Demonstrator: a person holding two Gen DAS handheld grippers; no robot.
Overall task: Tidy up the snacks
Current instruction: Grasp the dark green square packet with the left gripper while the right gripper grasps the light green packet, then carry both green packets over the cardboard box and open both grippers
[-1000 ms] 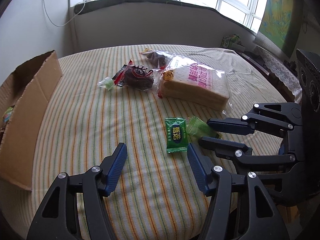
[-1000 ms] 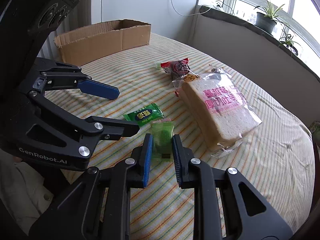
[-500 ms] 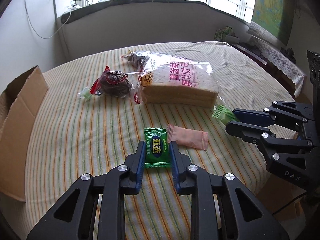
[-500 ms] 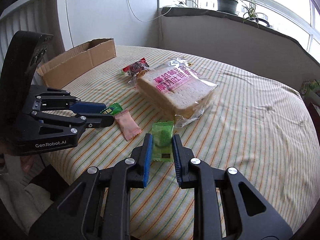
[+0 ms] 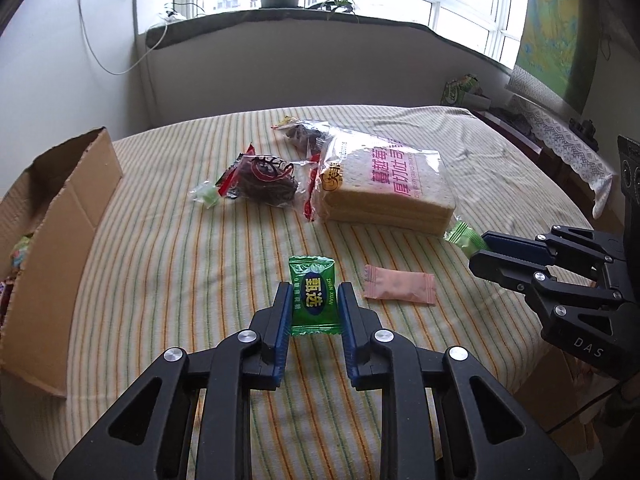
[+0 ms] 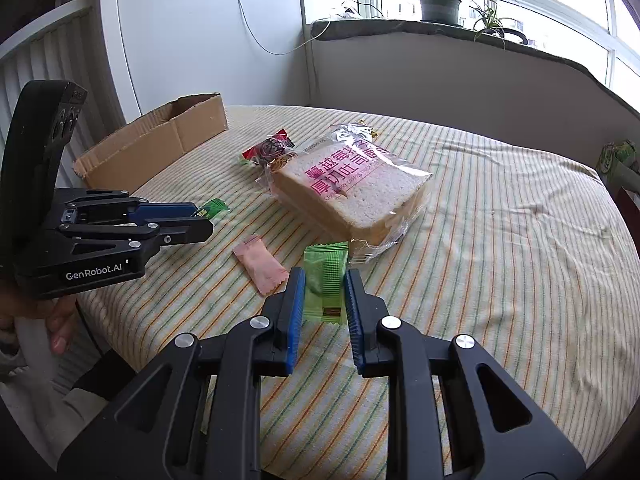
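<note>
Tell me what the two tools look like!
Both are black with open triangle-shaped frames, silver bolts and blue ribbed pads. The left tool says "GenRobot.AI" in white on its side. The right tool shows "DAS" on its body. No cables show. Something white, maybe a sleeve, sits by the left hand.

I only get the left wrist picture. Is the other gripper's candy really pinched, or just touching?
Observer: Pinched. The right gripper is shut on the pale green packet, both pads against its sides.
Operator: Is somebody holding my gripper?
Observer: Yes, a hand shows under the left gripper.
Operator: What's left of the window?
Observer: A tall white cabinet stands behind the cardboard box.
</note>
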